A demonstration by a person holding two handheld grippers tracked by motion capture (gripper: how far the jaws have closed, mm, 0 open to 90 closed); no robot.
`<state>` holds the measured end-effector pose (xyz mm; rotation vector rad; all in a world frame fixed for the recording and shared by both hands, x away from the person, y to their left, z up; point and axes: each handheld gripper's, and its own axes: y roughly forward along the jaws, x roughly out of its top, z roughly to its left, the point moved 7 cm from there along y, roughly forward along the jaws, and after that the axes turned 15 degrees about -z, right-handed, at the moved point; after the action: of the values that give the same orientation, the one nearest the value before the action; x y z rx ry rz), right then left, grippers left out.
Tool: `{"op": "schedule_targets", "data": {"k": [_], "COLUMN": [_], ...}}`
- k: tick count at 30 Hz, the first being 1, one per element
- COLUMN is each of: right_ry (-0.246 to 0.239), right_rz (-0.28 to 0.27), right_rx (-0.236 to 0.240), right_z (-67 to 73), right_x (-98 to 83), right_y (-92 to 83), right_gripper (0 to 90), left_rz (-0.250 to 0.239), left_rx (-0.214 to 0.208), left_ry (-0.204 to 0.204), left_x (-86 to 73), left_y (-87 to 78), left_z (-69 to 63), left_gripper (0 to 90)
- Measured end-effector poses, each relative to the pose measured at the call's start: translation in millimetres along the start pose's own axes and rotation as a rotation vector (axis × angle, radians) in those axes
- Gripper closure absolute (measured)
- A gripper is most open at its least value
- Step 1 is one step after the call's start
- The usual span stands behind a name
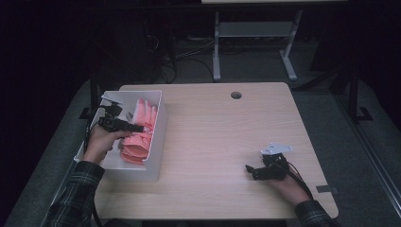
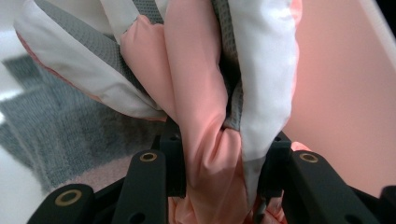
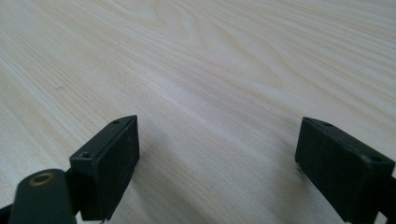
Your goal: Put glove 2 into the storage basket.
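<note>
Left gripper clamped on pink glove in the white bin; right gripper idle.

High view: the left gripper (image 1: 137, 128) sat in the white bin (image 1: 158, 142) at the table's (image 1: 217, 142) left, over the pink gloves (image 1: 139, 135); the right gripper (image 1: 249, 170) rested near right; left gripper view: jaws pinched a bunched pink-and-white glove (image 2: 219, 140); right gripper view: jaws stood wide over bare wood (image 3: 210, 93).

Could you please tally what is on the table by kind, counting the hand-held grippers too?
White bin: 1
Pink and white glove in the bin, pinched by the left gripper: 1
Hand-held grippers, the left gripper and the right gripper, the latter open over the bare table: 2
Total: 4
</note>
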<state>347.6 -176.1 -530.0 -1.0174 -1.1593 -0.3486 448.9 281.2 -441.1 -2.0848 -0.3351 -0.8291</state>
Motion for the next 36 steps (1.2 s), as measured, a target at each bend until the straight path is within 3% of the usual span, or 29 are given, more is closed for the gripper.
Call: {"op": "schedule_targets", "data": {"k": [5, 8, 12, 17, 22, 29, 36], "right_ry": [0.001, 0.002, 0.003, 0.003, 0.003, 0.002, 0.002], "right_rz": [0.0, 0.001, 0.001, 0.0, 0.001, 0.0, -0.001], "right_rx": [-0.003, -0.005, -0.005, -0.006, -0.006, -0.006, -0.006], "right_z": [-0.3, -0.4, -0.4, -0.6, -0.5, -0.6, -0.7], "right_x": [0.1, 0.2, 0.2, 0.2, 0.2, 0.2, 0.2], "right_y": [0.3, 0.3, 0.4, 0.4, 0.3, 0.4, 0.5], "right_gripper": [13.1, 13.1, 13.1, 13.1, 13.1, 13.1, 13.1], "left_rz": [0.02, 0.004, -0.004, -0.037, -0.112, -0.175, -0.229], "left_rx": [0.004, 0.001, 0.009, 0.057, 0.063, 0.028, -0.057], "left_ry": [0.007, 0.008, 0.014, 0.043, 0.089, 0.193, 0.325], "left_x": [-9.6, -10.7, -9.0, 1.3, 22.1, 47.4, 58.4], "left_y": [12.7, 13.5, 11.6, 1.1, -24.2, -49.3, -46.5], "left_z": [2.9, 3.8, 4.3, 1.2, -10.1, -45.2, -110.3], "left_gripper": [56.3, 51.0, 37.3, 15.1, 13.4, 13.4, 13.4]}}
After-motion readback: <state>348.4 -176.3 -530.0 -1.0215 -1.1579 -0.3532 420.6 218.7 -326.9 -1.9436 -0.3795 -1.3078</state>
